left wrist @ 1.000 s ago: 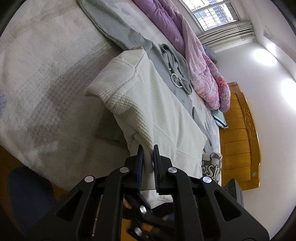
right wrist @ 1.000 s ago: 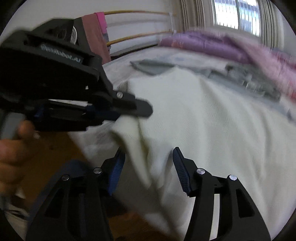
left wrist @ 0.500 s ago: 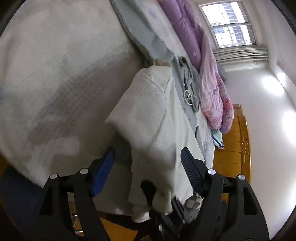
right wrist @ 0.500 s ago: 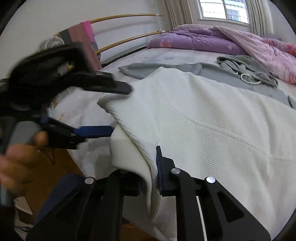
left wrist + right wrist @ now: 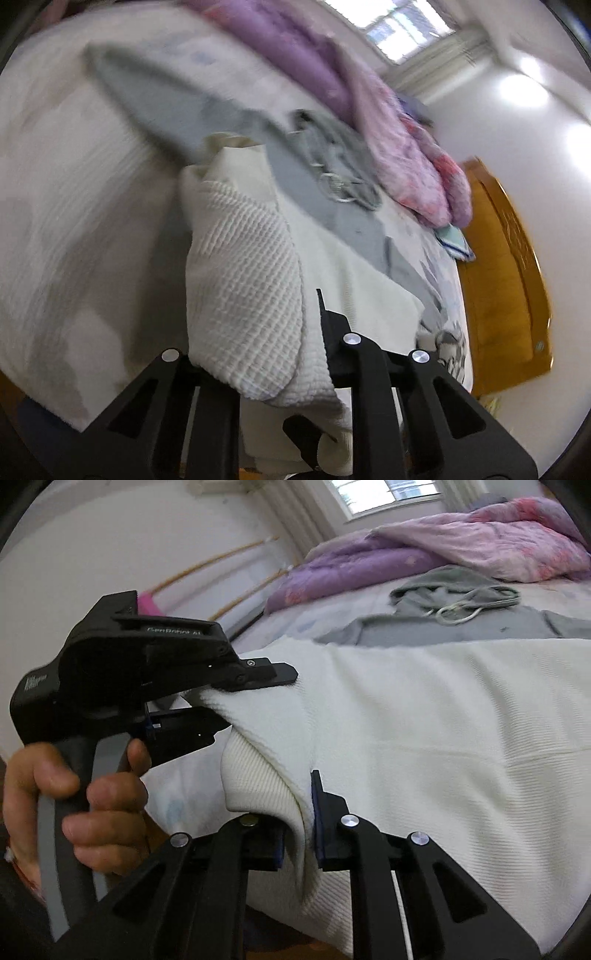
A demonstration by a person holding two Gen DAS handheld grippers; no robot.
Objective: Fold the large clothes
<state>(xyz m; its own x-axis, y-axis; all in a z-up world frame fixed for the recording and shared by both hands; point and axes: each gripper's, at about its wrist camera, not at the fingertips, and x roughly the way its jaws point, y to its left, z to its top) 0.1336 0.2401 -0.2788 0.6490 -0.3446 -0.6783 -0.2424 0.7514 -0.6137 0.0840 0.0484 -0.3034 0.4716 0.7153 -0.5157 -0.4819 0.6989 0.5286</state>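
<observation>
A cream waffle-knit sweater (image 5: 424, 731) lies spread on the bed, its near edge hanging over the bed's side. My right gripper (image 5: 299, 834) is shut on the sweater's ribbed hem near the corner. My left gripper (image 5: 236, 701), seen in the right wrist view at left, has its jaws around a fold of the same sweater a little further along the edge. In the left wrist view, the bunched sweater (image 5: 243, 280) fills the gap of the left gripper (image 5: 258, 350), hiding the left finger; only the right finger (image 5: 325, 317) shows.
A grey hoodie (image 5: 454, 605) with white drawstrings lies behind the sweater. A purple and pink duvet (image 5: 461, 546) is heaped at the back of the bed. A wooden headboard (image 5: 506, 266) stands at the right. The white bedcover (image 5: 74, 206) spreads left.
My left gripper was open half a second ago and has now closed around a bunch of the sweater. My right gripper closed on the hem a second ago and still holds it.
</observation>
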